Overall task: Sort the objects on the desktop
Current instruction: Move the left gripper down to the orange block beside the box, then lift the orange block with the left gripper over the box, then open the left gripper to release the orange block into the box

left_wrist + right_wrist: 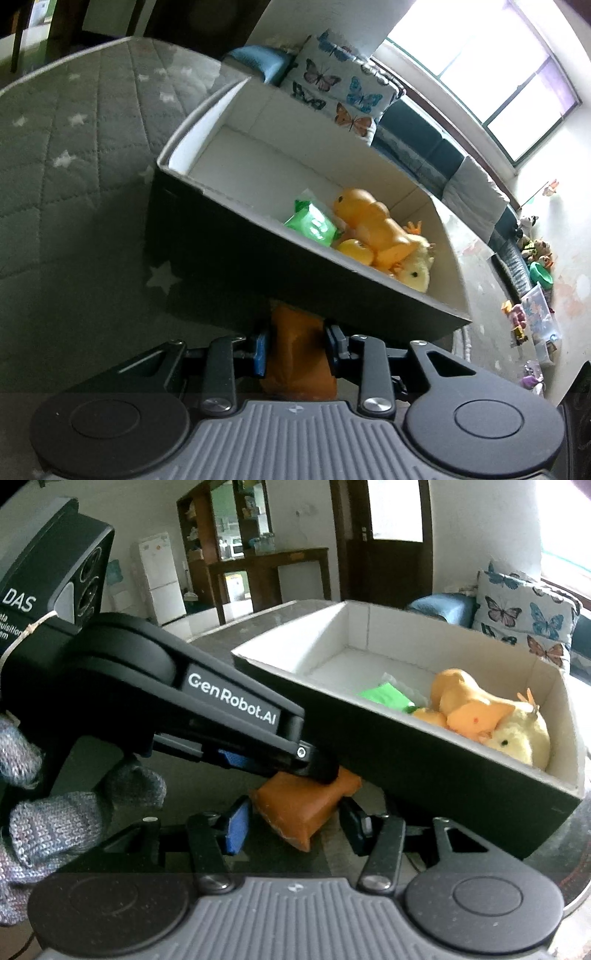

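My left gripper (297, 349) is shut on an orange packet (297, 354), just in front of the black box's near wall. In the right wrist view the same left gripper (317, 771) pinches the orange packet (303, 808) low over the table. My right gripper (295, 827) is open, its fingers on either side of the packet without touching it. The black box with white lining (258, 266) (443, 775) holds a green packet (314, 223) (386, 696), orange rubber ducks (373, 221) (469, 705) and a yellow plush chick (415, 273) (521, 734).
The box sits on a dark glass table over a grey star-patterned cover (74, 166). A butterfly cushion (340, 88) (524, 616) and blue pillow lie on the bench behind. Toys (532, 306) lie along the far right wall. A gloved hand (55, 812) holds the left gripper.
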